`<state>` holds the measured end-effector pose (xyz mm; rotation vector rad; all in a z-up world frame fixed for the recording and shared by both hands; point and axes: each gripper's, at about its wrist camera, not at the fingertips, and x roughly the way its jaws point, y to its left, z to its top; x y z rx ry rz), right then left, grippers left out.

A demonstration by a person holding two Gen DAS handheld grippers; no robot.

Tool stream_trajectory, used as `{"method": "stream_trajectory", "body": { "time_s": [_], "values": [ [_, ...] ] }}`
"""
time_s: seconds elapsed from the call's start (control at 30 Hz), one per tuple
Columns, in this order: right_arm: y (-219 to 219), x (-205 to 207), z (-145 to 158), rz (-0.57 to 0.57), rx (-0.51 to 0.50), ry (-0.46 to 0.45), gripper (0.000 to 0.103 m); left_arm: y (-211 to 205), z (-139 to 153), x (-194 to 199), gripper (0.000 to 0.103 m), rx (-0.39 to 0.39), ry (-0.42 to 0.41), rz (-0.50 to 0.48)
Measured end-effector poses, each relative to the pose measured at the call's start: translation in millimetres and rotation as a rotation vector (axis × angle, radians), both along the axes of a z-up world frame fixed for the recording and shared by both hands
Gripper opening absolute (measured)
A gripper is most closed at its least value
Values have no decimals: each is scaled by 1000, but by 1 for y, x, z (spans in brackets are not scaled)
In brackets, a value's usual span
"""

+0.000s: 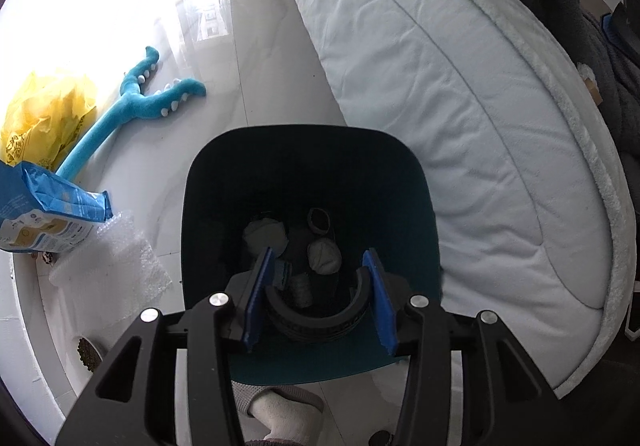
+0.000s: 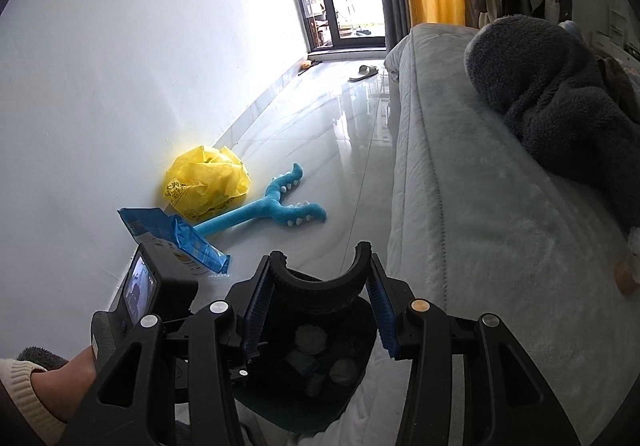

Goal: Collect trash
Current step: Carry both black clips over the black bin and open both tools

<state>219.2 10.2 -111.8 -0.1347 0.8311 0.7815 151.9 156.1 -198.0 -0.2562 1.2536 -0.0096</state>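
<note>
We see the left tongs (image 1: 318, 258) pointing steeply down into the mouth of the dark teal trash bin (image 1: 208, 206). They are partly open, and their blue pads press on the two ends of a black ribbed half-ring (image 1: 312, 320) that spans the gap between them. This piece hangs just inside the bin's rim. Below it, on the bin's floor, we make out two crumpled white paper balls (image 1: 266, 238) and a few smaller dark scraps that we cannot identify.

From the right wrist view, the right tongs (image 2: 320, 260) are narrowly open and clamped on a second black half-ring (image 2: 320, 286), its curve cupped upward, held above the near side of the bin. A bare hand (image 2: 64, 382) in a cream cuff grips the other tool at the left edge.

The bin stands on the glossy floor (image 1: 256, 58), just beside the bed (image 1: 440, 86) with its pale quilt. Along the wall lie a yellow plastic bag (image 2: 208, 182), a blue plush toy (image 2: 276, 206), a blue packet (image 1: 48, 214) and a sheet of bubble wrap (image 1: 108, 266).
</note>
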Motion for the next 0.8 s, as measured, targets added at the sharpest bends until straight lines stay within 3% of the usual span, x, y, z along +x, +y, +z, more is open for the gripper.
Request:
{"method": "stream_trajectory", "body": {
  "time_s": [0.13,0.2,0.27,0.8],
  "values": [
    [15,-1,-7,19,-18,11,47,7,-8,-6,52,-20,48,-2],
    [22,-1,-12,28,-30,20,47,11,-10,-9,64,-22,60,-2],
    [26,-1,-16,33,-40,28,47,16,-10,-11,69,-28,64,-1],
    [73,2,-77,67,-169,128,47,65,14,-29,75,-63,-39,100]
  ]
}}
